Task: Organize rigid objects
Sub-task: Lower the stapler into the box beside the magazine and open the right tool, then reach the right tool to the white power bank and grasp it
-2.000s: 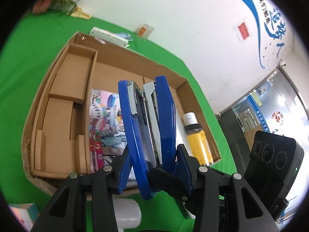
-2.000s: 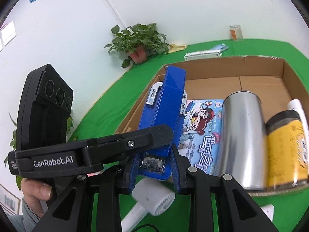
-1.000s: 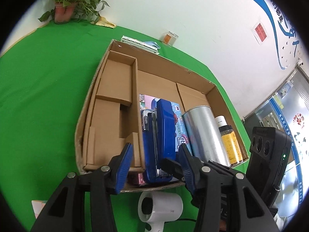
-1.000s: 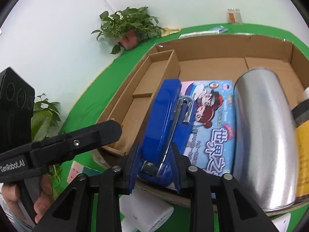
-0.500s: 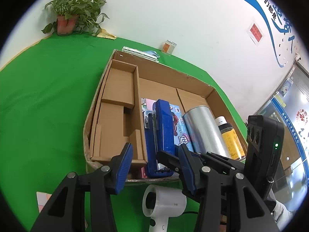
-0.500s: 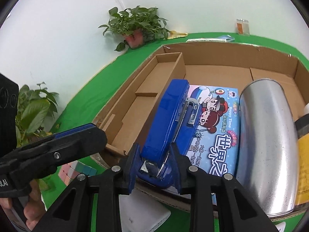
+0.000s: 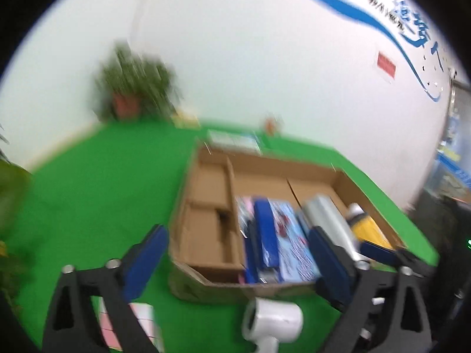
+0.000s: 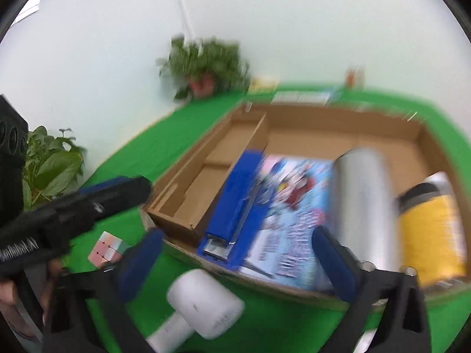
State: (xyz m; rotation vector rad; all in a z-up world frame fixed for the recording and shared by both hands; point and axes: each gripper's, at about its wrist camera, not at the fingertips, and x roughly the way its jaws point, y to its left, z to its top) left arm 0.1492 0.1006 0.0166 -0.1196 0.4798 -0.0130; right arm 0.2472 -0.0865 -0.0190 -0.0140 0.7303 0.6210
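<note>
Both grippers have released the blue stapler [image 8: 232, 203]; I hold my right gripper [image 8: 235, 261] and left gripper [image 7: 235, 253] wide open and empty. Beyond, it lies in the cardboard box [image 8: 338, 117], beside the divider for compactness.

Your left camera sits low and close in front of the cardboard box [image 7: 188, 276], looking along its length toward the white wall and the potted plant [image 7: 132, 88] at the far end of the green table [image 7: 88, 194]. Your right camera looks from almost the same near side, a bit closer and more to the right, down into the box. Both views are blurry, and both share the box, the plant, the wall and the white hair dryer [image 7: 272, 323] just in front of the box.
</note>
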